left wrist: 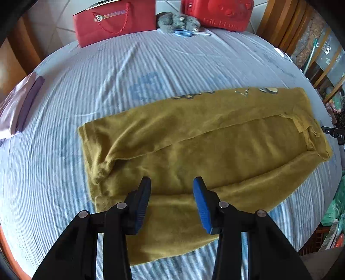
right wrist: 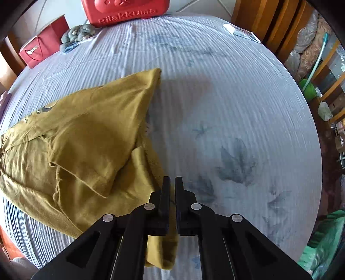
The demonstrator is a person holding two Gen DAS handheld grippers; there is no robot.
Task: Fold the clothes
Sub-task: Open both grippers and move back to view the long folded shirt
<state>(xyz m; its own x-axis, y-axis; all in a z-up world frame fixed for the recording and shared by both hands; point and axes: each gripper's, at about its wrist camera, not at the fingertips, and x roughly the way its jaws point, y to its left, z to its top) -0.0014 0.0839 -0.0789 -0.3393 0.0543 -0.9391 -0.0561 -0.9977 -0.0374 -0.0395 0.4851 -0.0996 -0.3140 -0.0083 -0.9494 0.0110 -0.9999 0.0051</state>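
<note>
While lying folded, mustard garment long axis left-right | left gripper gaping, empty | right gripper clamps its edge

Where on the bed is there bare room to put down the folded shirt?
Bare sheet lies right of the mustard shirt, and between the shirt and the red bag. The far edge is crowded: bag, grey plush, scissors, red case.

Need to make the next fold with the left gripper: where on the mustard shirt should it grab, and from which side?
The left gripper hangs open above the mustard shirt. Probably grip the near hem edge, coming straight down with one finger slid under from the bedsheet side. That edge lies flat and free; the middle is layered folds with nothing to pinch.
</note>
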